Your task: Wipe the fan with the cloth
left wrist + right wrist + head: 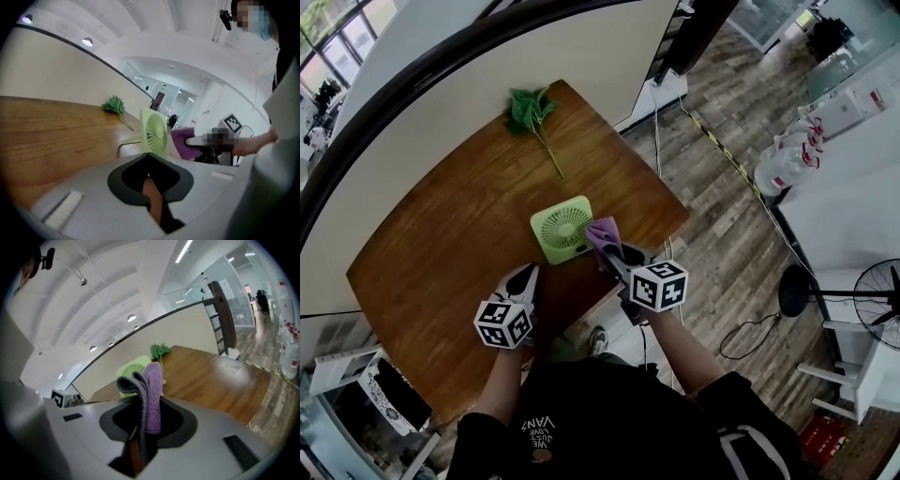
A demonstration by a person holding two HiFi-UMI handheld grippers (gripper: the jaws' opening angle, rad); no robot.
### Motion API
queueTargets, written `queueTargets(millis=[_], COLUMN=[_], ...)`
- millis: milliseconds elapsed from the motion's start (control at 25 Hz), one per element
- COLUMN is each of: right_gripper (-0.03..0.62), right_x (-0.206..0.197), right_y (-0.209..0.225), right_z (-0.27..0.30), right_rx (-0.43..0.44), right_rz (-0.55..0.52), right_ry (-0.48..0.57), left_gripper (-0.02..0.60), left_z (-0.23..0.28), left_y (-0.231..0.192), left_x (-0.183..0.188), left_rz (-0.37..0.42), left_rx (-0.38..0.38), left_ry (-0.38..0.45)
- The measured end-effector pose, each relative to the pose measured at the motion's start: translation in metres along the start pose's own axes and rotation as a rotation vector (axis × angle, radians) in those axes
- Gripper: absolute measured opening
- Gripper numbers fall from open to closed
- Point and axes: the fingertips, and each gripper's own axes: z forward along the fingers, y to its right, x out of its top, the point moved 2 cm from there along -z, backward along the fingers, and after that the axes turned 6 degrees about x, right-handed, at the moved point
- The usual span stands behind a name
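Fan (562,230): small, square, pale green plastic, round slatted grille, upright on the wooden desk (441,244) near its front edge. Purple cloth (603,232), soft, folded, grey-backed, at the fan's 3 o'clock edge, pinched in right claw (612,255). Left claw (523,279) at 7 o'clock, closed, empty

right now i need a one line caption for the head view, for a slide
Right gripper holds a purple cloth at the right edge of a small green fan on a wooden table; left gripper shut, empty.
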Motion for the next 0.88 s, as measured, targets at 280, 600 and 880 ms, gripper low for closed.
queueTargets(millis=[280, 600, 880], right_gripper=[0.100, 0.100, 0.100], right_x=[-0.042, -0.057, -0.054], right_y=[-0.066, -0.074, -0.048], right_z=[0.043, 0.077, 0.064], right_rx=[0.195, 0.220, 0.167], right_rz=[-0.050, -0.095, -0.061], right_ry=[-0.129, -0.219, -0.214], left_gripper=[0.012, 0.012, 0.012], left_z=[-0.019, -0.043, -0.043], left_y=[0.006, -0.006, -0.008], left_x=[-0.002, -0.012, -0.012], left_rz=[-0.009, -0.035, -0.045], left_rx=[0.006, 0.049, 0.045], left_ry=[0.022, 0.030, 0.034])
